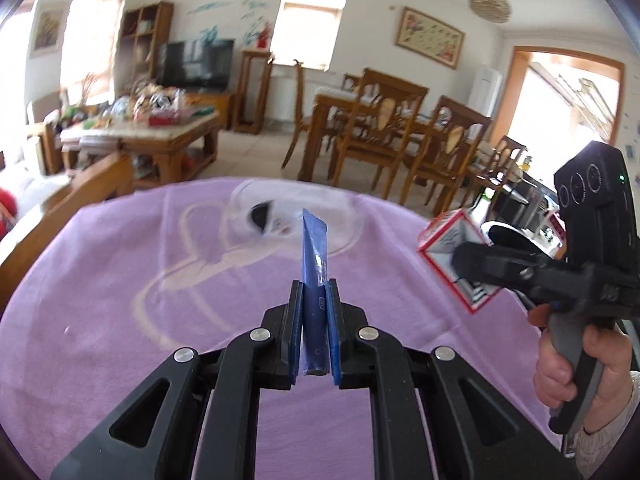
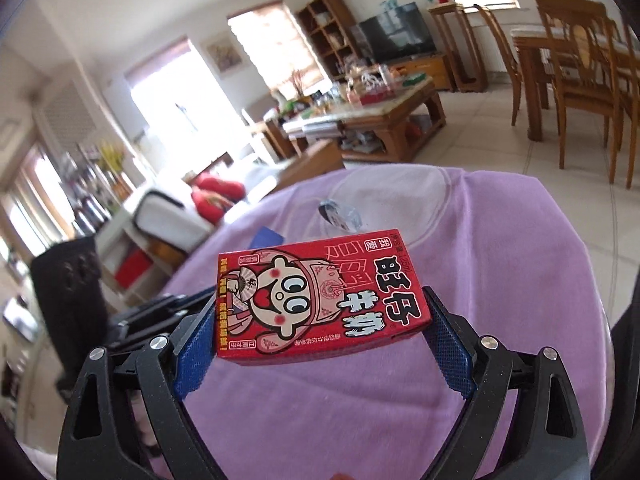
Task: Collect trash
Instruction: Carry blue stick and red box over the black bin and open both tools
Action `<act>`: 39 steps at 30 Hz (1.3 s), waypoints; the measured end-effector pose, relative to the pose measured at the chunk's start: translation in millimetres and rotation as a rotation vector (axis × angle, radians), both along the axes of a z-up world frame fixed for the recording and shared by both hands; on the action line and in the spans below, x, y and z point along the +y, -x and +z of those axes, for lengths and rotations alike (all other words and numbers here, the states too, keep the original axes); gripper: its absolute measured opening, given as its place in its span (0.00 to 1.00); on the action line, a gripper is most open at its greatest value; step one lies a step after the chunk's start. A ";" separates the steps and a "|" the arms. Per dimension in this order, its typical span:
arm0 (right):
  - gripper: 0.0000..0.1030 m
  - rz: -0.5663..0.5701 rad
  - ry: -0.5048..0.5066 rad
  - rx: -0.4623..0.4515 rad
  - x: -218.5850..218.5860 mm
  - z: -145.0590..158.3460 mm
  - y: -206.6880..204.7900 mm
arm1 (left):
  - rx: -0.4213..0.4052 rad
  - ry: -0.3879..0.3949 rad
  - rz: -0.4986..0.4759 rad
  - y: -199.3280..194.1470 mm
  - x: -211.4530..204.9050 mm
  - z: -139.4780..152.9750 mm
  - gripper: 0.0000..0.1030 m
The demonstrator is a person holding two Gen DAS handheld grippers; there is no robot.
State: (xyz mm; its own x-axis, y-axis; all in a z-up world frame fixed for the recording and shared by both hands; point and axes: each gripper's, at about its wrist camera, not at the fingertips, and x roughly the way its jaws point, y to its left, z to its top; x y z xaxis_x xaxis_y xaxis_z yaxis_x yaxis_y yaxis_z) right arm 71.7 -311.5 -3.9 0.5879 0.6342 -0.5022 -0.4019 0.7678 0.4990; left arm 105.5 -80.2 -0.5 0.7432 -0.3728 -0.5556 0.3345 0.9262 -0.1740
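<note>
My left gripper is shut on a flat blue wrapper that stands on edge between its pads, above the purple tablecloth. My right gripper is shut on a red milk carton, one blue pad against each end, lifted off the cloth. In the left wrist view the same carton hangs at the right. A clear dish sits at the table's far side with a crumpled dark-and-white wrapper in it. The blue wrapper's tip shows behind the carton.
A hand grips the right tool's handle at the right edge. Beyond the round table's far edge stand wooden dining chairs, a cluttered coffee table and a sofa. The left tool's black body is beside my right gripper.
</note>
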 end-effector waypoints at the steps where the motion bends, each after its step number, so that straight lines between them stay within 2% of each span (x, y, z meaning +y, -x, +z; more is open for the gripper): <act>1: 0.87 -0.015 -0.022 -0.008 -10.0 4.4 5.9 | -0.017 -0.007 -0.012 3.1 -7.2 3.4 0.12; 6: 0.87 -0.109 -0.109 -0.047 -80.9 21.8 40.5 | -0.066 -0.021 -0.096 17.8 -52.8 21.0 0.12; 14: 0.87 -0.266 -0.196 -0.079 -195.1 26.1 82.7 | -0.102 -0.023 -0.254 31.0 -137.3 44.3 0.12; 19: 0.87 -0.372 -0.242 -0.094 -263.4 19.6 108.4 | -0.103 -0.024 -0.346 34.6 -197.1 41.9 0.12; 26: 0.87 -0.537 -0.295 -0.105 -349.4 2.1 141.6 | -0.058 0.003 -0.452 30.3 -275.2 21.9 0.12; 32: 0.87 -0.623 -0.323 -0.097 -390.7 -16.6 151.1 | -0.022 -0.032 -0.501 20.9 -325.8 1.3 0.12; 36: 0.87 -0.657 -0.336 -0.075 -400.2 -32.0 145.2 | 0.006 -0.051 -0.514 17.8 -344.6 -11.0 0.12; 39: 0.87 -0.666 -0.326 -0.058 -390.8 -39.4 129.1 | 0.024 -0.053 -0.518 14.9 -348.4 -21.3 0.12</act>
State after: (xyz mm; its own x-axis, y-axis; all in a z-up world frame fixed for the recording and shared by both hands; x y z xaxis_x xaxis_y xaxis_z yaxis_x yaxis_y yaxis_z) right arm -57.4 -702.3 -43.3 0.9196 0.2459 -0.3064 0.0645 0.6749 0.7351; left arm 90.6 -428.6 -21.8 0.4554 -0.6593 -0.5983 0.7475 0.6481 -0.1452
